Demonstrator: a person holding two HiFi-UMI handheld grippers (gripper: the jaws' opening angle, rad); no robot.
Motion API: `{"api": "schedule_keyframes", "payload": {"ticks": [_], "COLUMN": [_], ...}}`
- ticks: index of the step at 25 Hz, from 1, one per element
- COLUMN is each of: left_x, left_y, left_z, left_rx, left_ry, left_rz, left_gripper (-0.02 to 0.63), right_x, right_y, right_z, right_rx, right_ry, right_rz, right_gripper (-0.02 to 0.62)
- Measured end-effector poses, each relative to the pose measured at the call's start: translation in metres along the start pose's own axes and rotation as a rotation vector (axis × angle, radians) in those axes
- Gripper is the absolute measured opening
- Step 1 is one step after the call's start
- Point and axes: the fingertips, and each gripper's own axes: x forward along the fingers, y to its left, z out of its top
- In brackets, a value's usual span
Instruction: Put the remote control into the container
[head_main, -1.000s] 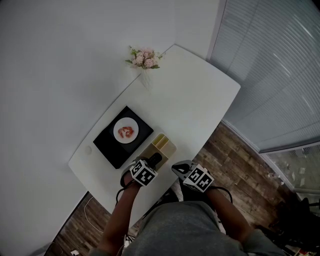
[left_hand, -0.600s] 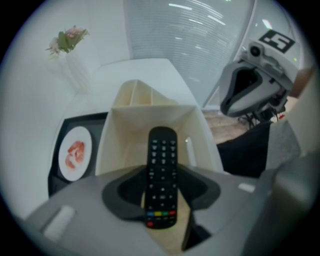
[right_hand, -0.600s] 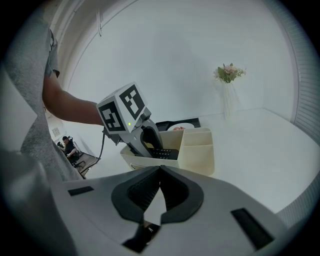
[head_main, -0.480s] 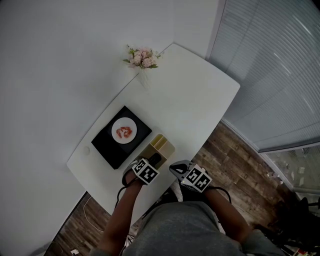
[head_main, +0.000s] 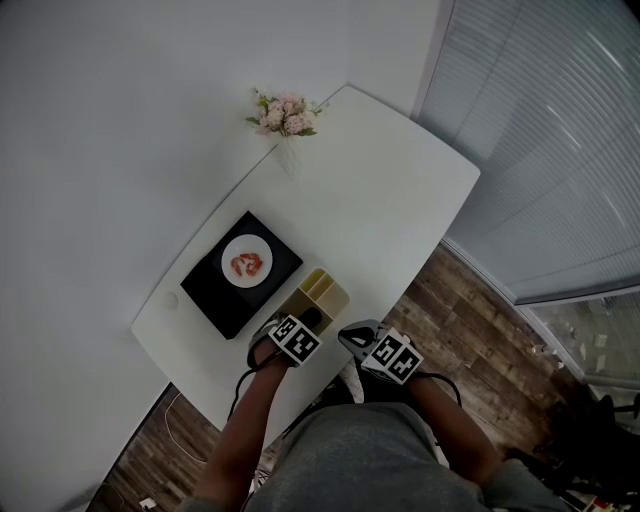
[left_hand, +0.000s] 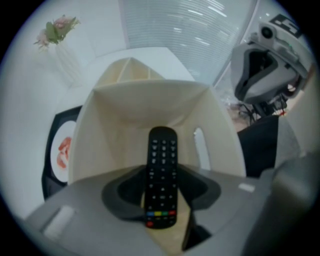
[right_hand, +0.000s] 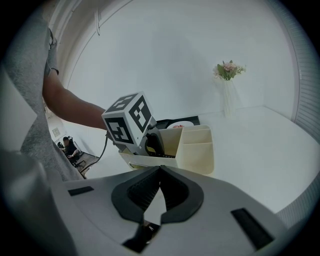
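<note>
White table (head_main: 385, 190) — remote control (left_hand: 161, 175) in container (left_hand: 120, 120)

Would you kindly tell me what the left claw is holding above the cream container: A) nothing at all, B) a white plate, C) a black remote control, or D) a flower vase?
C: the left gripper view shows the black remote control gripped in the left claw, pointing into the cream container.

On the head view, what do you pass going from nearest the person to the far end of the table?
left gripper, holding the remote control → container → flowers
</note>
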Motion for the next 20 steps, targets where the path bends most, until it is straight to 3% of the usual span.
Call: {"api": "schedule_keyframes", "payload": {"ticks": [12, 20], "left_x": [0.016, 0.004], "left_y": [-0.005, -0.004], "left_z": [-0.012, -0.007], "left_rx": [-0.052, -0.027], "left_ry": [0.095, 0.027], "left_rz": [-0.091, -0.043], "left_gripper": [0.195, 0.195], "right_x": [0.002, 0.001], "right_y": [0.001, 0.001], "right_z": [-0.001, 0.000], "right_rx": [0.003, 0.001], "right_ry": [0.008, 0.007], "right_rz": [0.004, 0.005], "right_gripper": [0.015, 0.015]}}
